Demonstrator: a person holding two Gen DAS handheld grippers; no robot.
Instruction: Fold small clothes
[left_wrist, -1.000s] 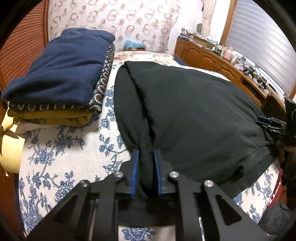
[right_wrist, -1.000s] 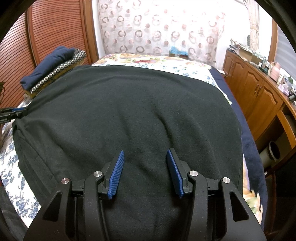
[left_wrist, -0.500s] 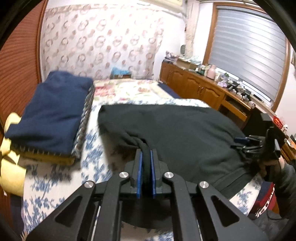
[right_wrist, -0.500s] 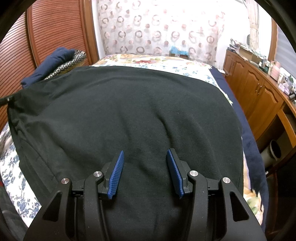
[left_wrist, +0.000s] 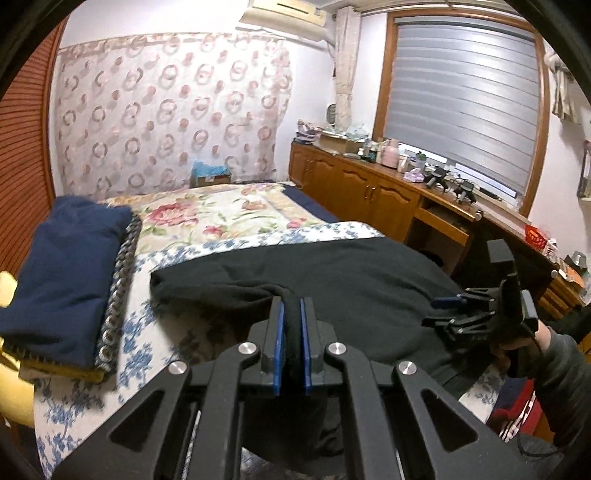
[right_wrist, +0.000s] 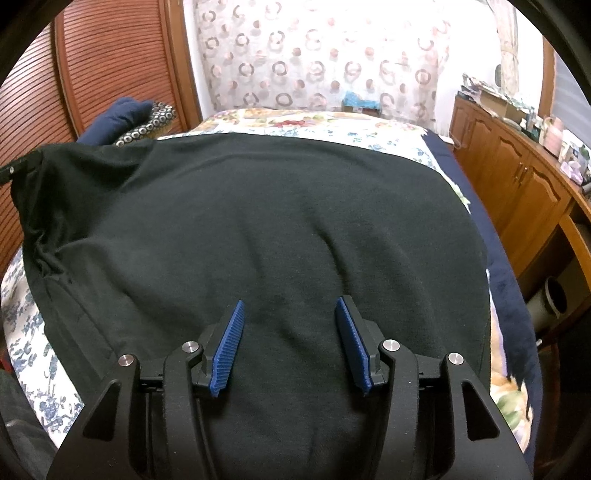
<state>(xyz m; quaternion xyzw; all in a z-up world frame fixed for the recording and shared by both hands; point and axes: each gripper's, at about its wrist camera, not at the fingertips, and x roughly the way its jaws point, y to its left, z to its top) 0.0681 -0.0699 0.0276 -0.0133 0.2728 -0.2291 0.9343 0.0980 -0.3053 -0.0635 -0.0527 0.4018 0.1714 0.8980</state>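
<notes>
Left tongs (left_wrist: 290, 328) pinch bunched corner of black garment (right_wrist: 280, 229), raised off bed (left_wrist: 207, 243). Right tongs (right_wrist: 291, 347) spread above garment's near part, gripping nothing. Fold only begun; most cloth lies flat ahead. Beyond left tongs: folded pile (left_wrist: 66, 280), judged done.

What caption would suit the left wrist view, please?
Left gripper shut on black garment's corner, raised above the floral bedspread.

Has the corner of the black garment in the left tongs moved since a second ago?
Yes. The left tongs have lifted the black garment corner up off the floral bedsheet, toward the wooden slatted panel.
</notes>
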